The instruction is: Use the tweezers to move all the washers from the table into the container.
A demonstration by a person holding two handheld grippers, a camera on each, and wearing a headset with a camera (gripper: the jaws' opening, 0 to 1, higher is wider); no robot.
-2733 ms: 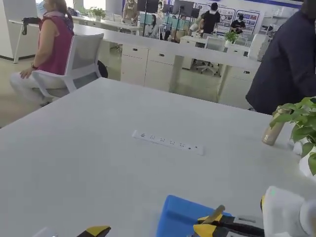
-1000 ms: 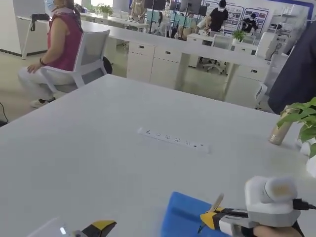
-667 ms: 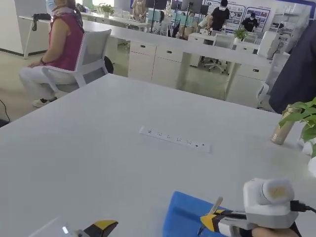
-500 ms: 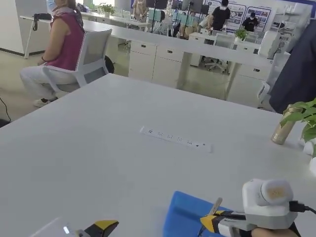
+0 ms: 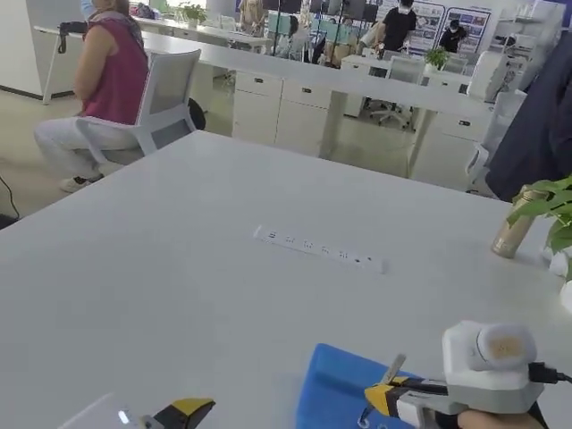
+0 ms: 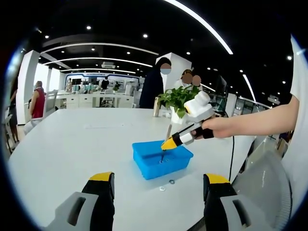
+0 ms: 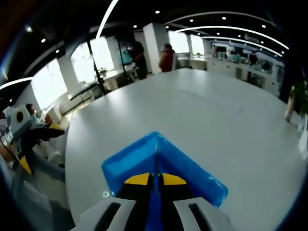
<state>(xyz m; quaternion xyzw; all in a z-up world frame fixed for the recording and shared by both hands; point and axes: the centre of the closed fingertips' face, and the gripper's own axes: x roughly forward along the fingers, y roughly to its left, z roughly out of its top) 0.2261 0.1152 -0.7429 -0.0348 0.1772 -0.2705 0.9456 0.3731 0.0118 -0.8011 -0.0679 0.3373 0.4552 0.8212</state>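
Two small flat metal washers (image 6: 172,181) lie on the white table (image 5: 179,250), just beside the near wall of the shallow blue plastic container (image 6: 161,159), toward the table edge nearest the person. They look thin, stiff and very light, and are probably slick on the smooth top (apt to skate or flip if nudged). The best hold is likely across the ring's band, one tip through the hole and one outside, with gentle pressure.

The right gripper (image 7: 155,179) has its fingers pressed together on the slim tweezers (image 5: 394,367), whose tips point down into the container. Whether they carry a washer is too small to tell. The left gripper (image 6: 158,177) has its fingers spread wide with nothing between them, low by that same edge.

The one thing in the way is the container's wall, which the tweezers must lift each washer over. The white power strip (image 5: 317,248) at the table's middle stands well apart. So do the brass-coloured bottle (image 5: 514,234) and the green potted plant (image 5: 545,201) by the right edge.
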